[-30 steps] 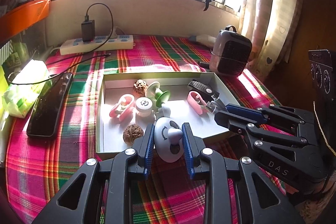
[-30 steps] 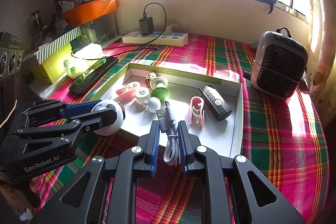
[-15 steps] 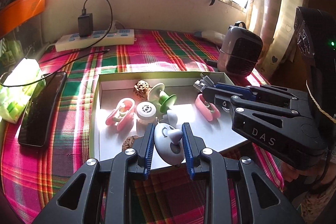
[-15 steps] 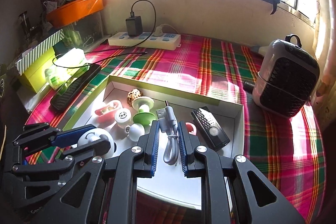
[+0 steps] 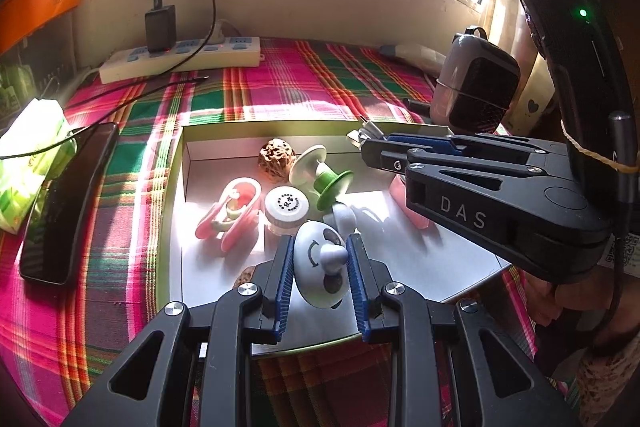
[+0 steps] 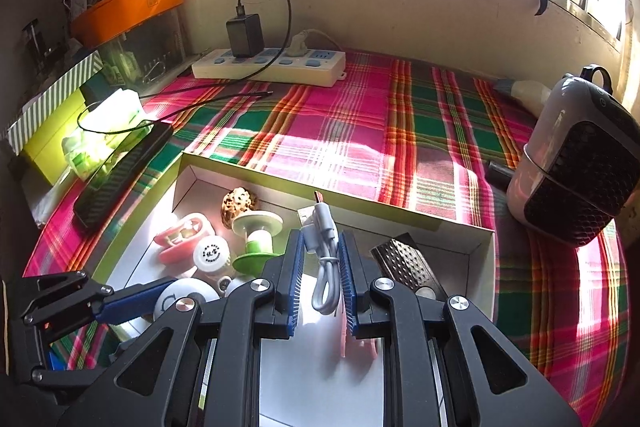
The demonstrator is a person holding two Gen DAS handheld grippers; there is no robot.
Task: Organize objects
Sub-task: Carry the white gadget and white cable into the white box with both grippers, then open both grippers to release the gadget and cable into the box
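Presently on the plaid tablecloth (image 6: 360,131): one shallow open box (image 6: 400,219), white inside, green-edged.

Left gripper (image 5: 320,267): fingers clenched on a white round toy (image 5: 316,275) with a painted face, held over the near part of the box. Seen from the right wrist, this gripper (image 6: 132,303) enters from the lower left with the toy (image 6: 176,297) between its blue pads.

Right gripper (image 6: 319,275): fingers clamped on a folded grey USB cable (image 6: 322,255), plugs pointing up, over the box floor. In the left wrist view the same gripper (image 5: 368,147) reaches in from the right, cable ends (image 5: 362,135) showing at its tip.

Contents of box: pink clip (image 5: 232,215); small white-lidded jar (image 5: 286,205); green-and-white spool (image 5: 320,173); carved walnut (image 5: 276,159) toward the far wall; second walnut (image 5: 245,275), partly hidden behind the left fingers; black perforated device (image 6: 404,263) at the right; another pink item (image 6: 358,343), mostly hidden under the right gripper.

Outside the box: black phone (image 5: 64,203) at the left, tissue pack (image 5: 32,155) beside it, power strip (image 6: 268,67) with black charger (image 6: 244,35) by the wall, small heater (image 6: 576,163) at the right.
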